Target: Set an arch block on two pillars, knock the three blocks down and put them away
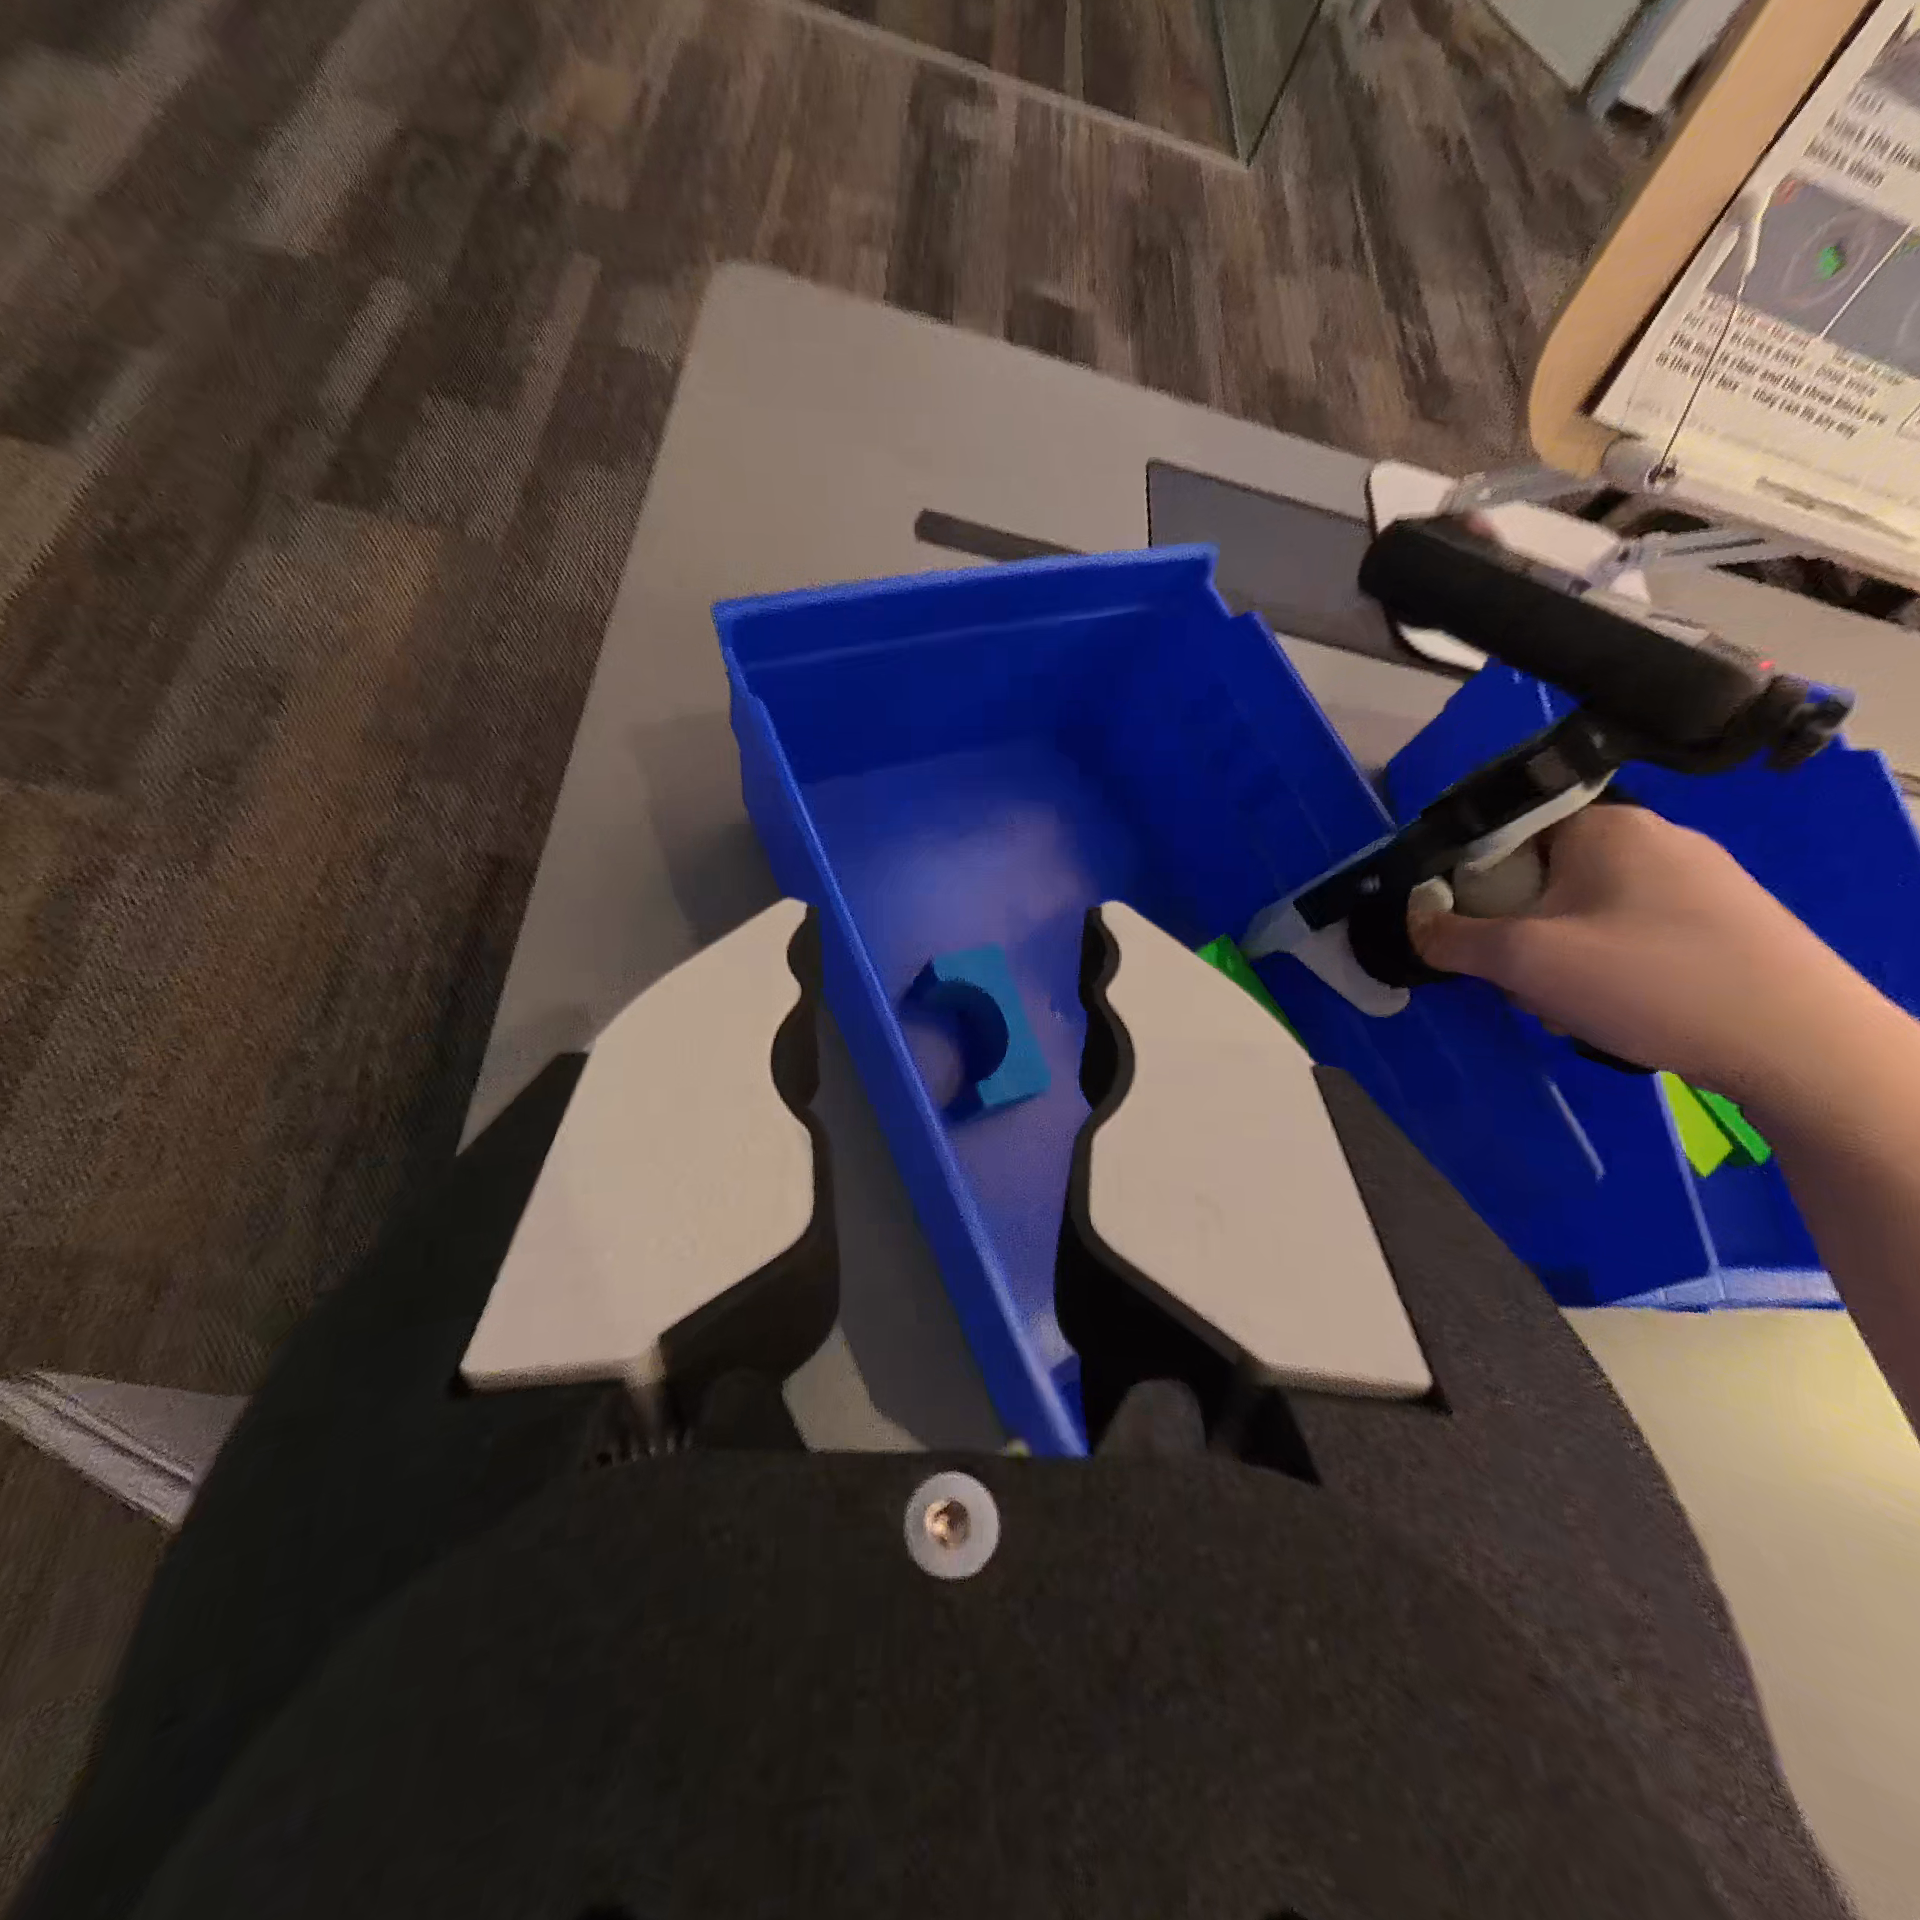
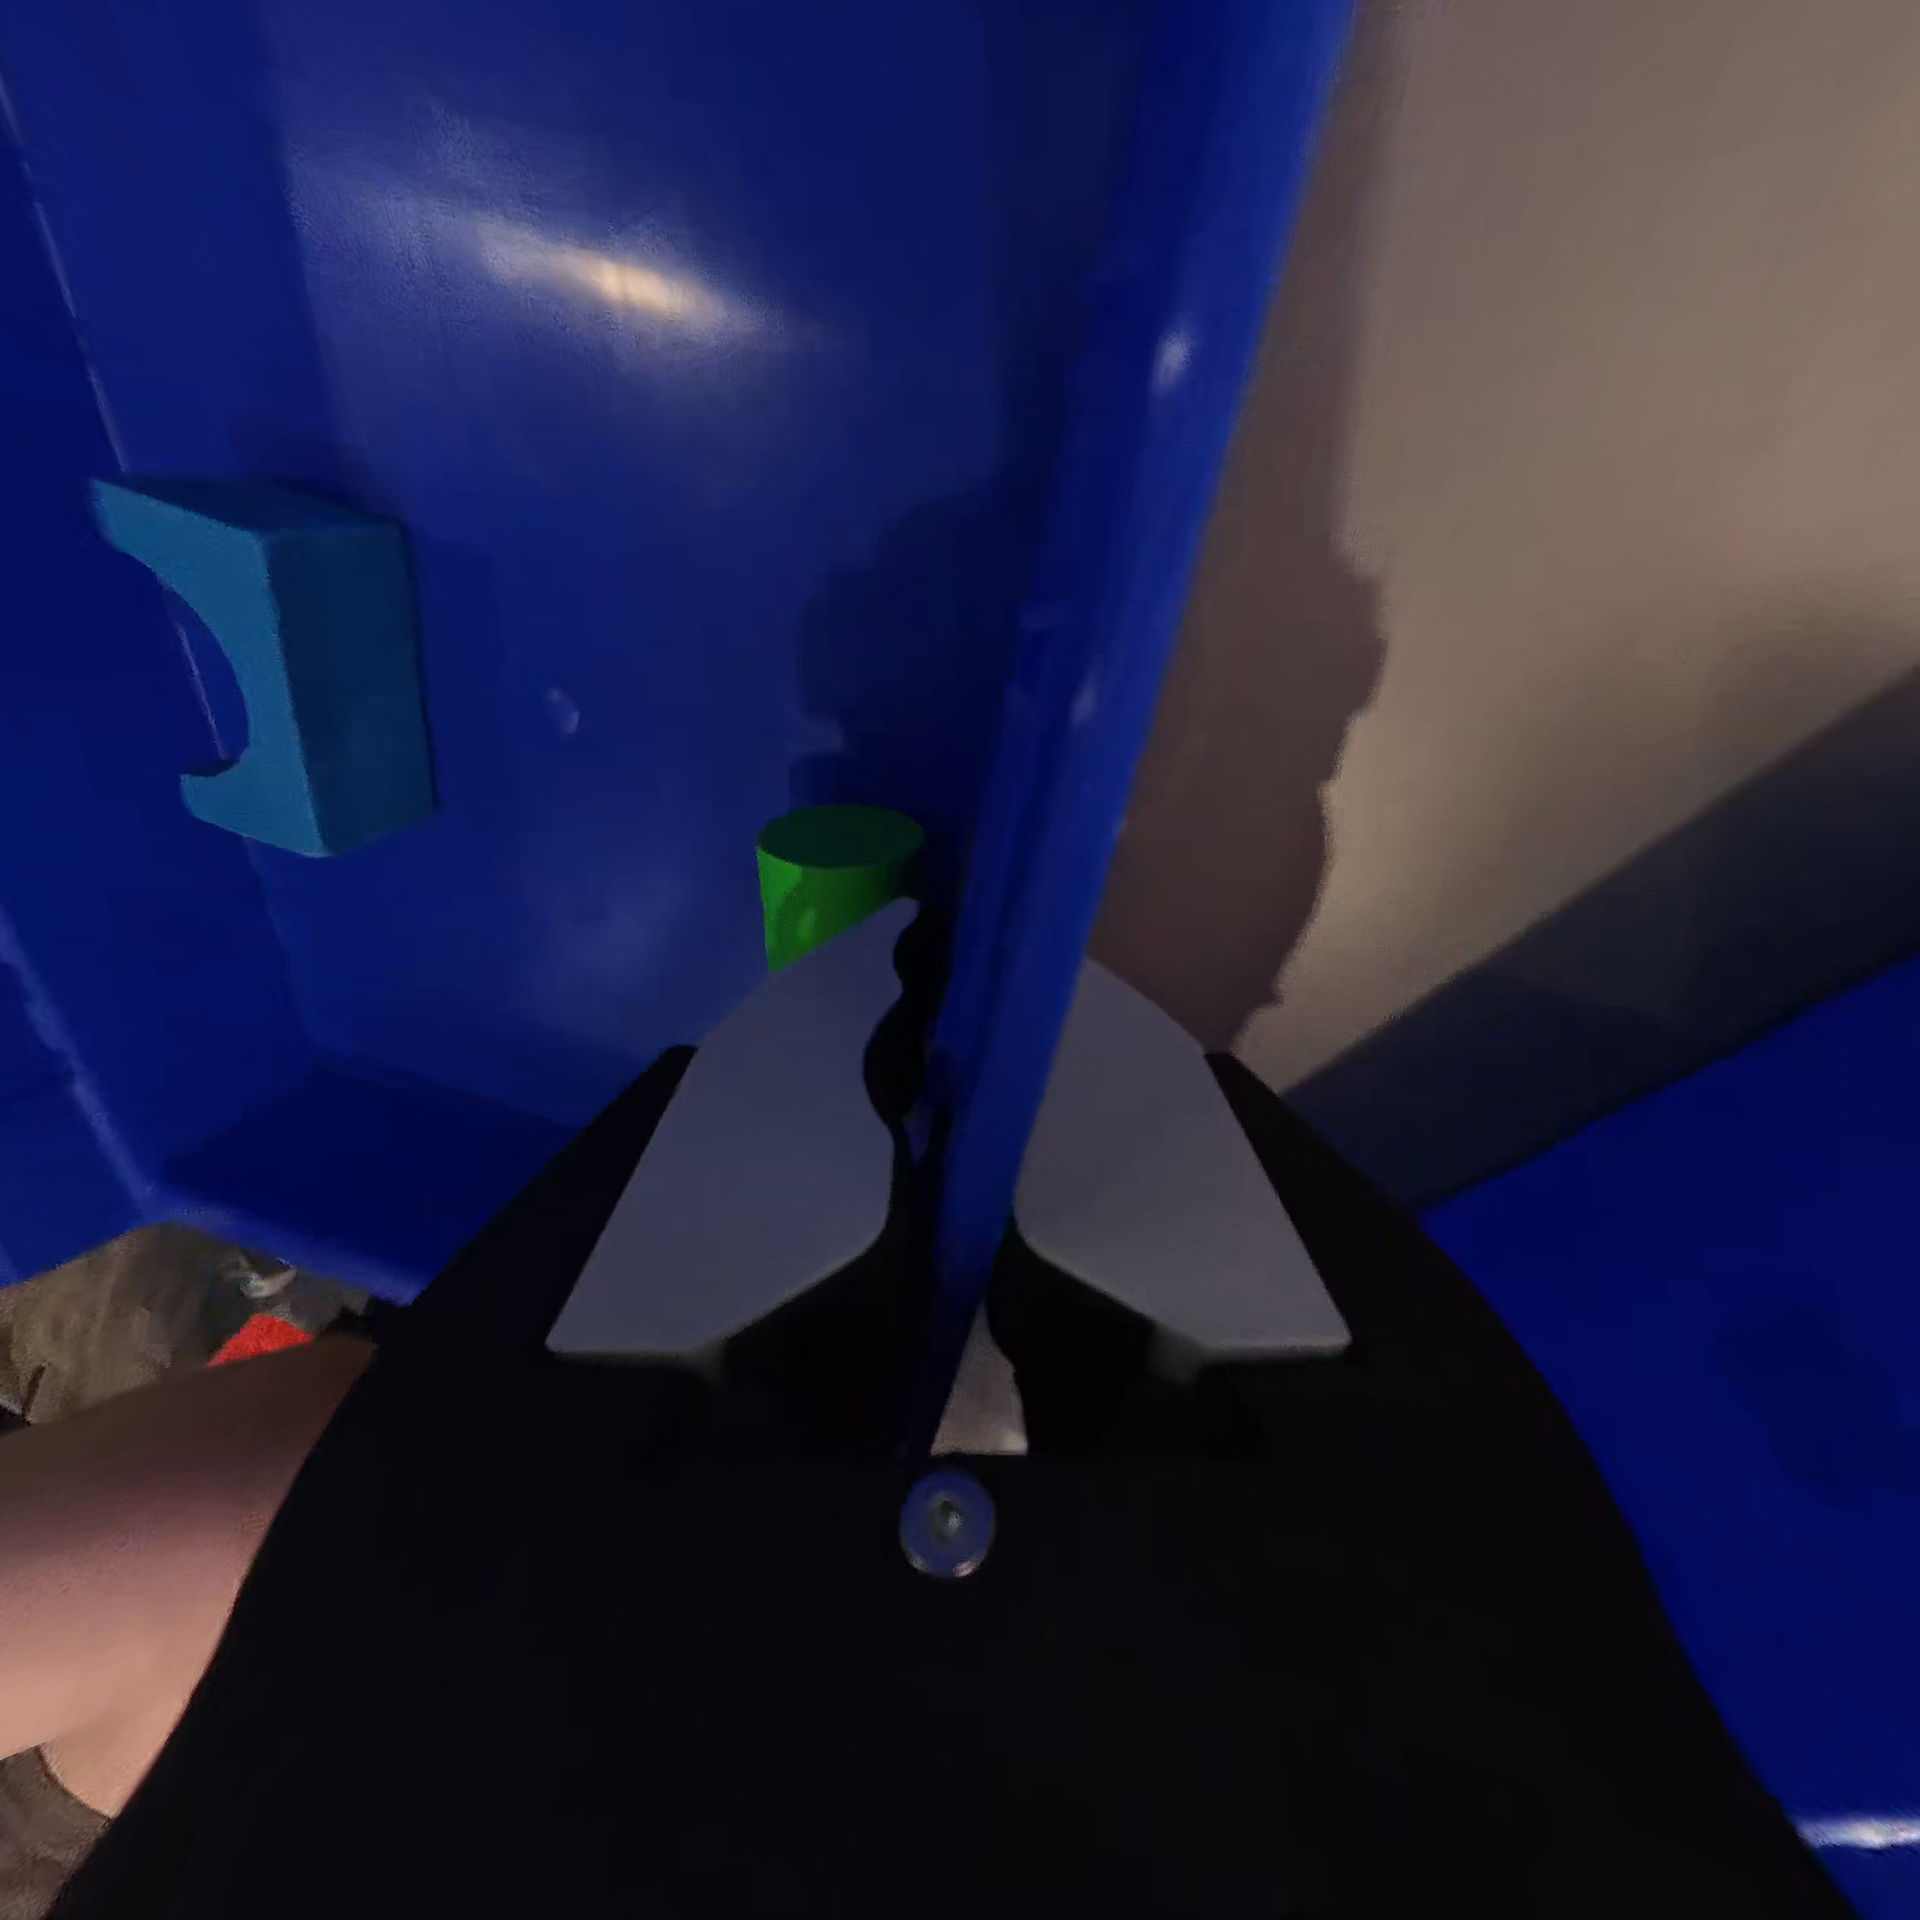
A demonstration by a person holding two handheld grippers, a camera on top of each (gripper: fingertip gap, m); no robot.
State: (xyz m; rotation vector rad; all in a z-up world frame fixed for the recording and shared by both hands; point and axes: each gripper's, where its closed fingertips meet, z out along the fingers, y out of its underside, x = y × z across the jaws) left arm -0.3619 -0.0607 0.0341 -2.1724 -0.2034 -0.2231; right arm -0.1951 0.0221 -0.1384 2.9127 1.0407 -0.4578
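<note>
A blue bin stands on the grey table. A blue arch block lies on its floor and also shows in the right wrist view. A green cylinder block stands inside the bin against its right wall; only a green edge of it shows in the left wrist view. My left gripper is open, astride the bin's left wall, holding nothing. My right gripper is shut on the bin's right wall. It also shows in the left wrist view, held by a hand.
A second blue bin sits just right of the first, with green blocks in it. A wooden stand with a printed sheet is at the back right. The table edge drops to carpet on the left. Some 25 centimeters of space lies between my two pairs of fingers.
</note>
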